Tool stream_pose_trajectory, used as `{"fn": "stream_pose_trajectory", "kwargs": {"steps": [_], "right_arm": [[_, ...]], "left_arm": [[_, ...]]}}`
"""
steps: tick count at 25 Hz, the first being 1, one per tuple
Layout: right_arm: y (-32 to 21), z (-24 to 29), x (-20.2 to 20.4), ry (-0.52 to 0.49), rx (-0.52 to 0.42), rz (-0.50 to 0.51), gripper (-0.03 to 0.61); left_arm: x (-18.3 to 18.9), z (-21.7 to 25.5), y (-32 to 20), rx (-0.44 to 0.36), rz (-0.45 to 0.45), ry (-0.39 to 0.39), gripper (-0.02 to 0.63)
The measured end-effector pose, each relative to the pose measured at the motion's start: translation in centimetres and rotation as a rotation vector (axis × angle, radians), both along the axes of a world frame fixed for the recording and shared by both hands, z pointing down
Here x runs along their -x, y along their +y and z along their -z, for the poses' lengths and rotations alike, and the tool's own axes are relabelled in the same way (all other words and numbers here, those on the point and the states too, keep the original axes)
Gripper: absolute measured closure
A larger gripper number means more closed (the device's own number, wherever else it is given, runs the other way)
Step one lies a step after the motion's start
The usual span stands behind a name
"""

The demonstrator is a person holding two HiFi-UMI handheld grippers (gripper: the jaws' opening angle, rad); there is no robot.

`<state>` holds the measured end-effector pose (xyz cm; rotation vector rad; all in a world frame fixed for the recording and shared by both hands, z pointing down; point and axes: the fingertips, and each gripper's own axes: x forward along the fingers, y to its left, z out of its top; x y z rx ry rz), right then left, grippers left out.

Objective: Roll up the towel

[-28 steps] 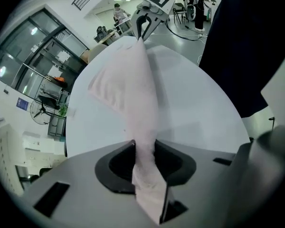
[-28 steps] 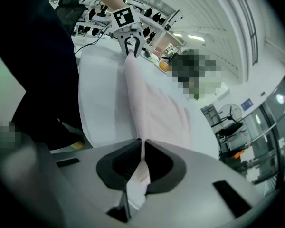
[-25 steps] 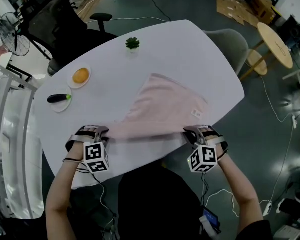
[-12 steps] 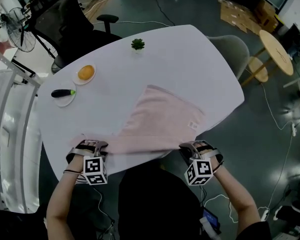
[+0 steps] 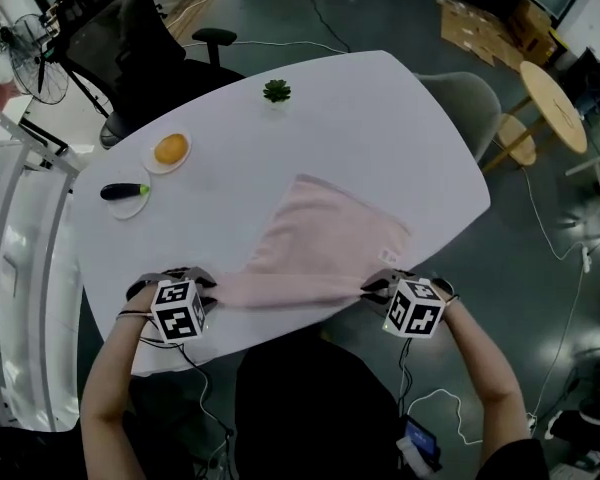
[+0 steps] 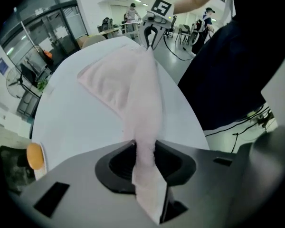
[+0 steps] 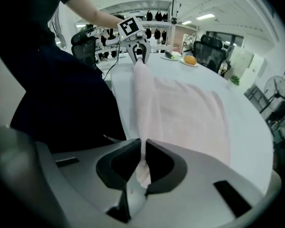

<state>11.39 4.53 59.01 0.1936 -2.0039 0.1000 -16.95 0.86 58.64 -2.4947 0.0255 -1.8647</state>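
A pink towel [image 5: 325,243] lies on the white table [image 5: 380,128], its near edge lifted and pulled into a taut fold between the two grippers. My left gripper [image 5: 205,290] is shut on the towel's near left corner; the cloth [image 6: 133,89] runs up out of the gripper's [image 6: 145,156] pads. At the near right corner my right gripper [image 5: 373,288] is shut on a thin pinch of the towel [image 7: 180,113], pressed tight in the gripper [image 7: 142,152]. Both grippers point steeply down near the table's front edge.
At the table's left stand a plate with an orange item [image 5: 170,150] and a plate with a dark item [image 5: 125,193]. A small green plant [image 5: 276,91] sits at the far side. A black chair [image 5: 130,38] and a grey chair [image 5: 460,98] stand beyond.
Both grippers have tipped more steeply down and shifted a little toward the near table edge, still holding the towel's corners. The fold between them stays taut.
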Motion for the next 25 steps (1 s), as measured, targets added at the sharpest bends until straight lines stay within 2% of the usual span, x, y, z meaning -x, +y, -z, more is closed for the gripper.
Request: {"fn": "stream_pose_trajectory", "kwargs": {"steps": [4,9,15,18,20,23,25], "right_arm": [[-2.5,0.7,-0.4,-0.038,0.057,-0.032,0.541],[-5.6,0.4,-0.7,-0.007,0.042,-0.076,0.538],[-7.5,-1.3,-1.2,0.063,0.082,-0.202,0.515],[-7.4,-1.9,-1.2,0.075,0.138,-0.241,0.517],[-7.5,-2.0,-1.2,0.070,0.180,-0.268,0.517],[-7.5,-2.0,-1.2,0.064,0.205,-0.275,0.517],[-7.5,-2.0,-1.1,0.083,0.172,-0.257,0.518]], "left_arm": [[-0.2,0.9,-2.1,0.059,0.070,0.059,0.489],[-0.3,0.9,-4.1,0.071,0.109,0.095,0.489],[-0.1,-0.1,-6.1,0.079,0.195,0.097,0.489],[-0.3,-1.0,-6.6,0.061,0.205,0.083,0.482],[-0.4,-1.6,-6.7,0.090,0.232,0.088,0.484],[-0.3,-1.6,-6.8,0.154,0.308,0.116,0.480],[-0.2,-1.5,-6.9,0.136,0.317,0.122,0.480]]}}
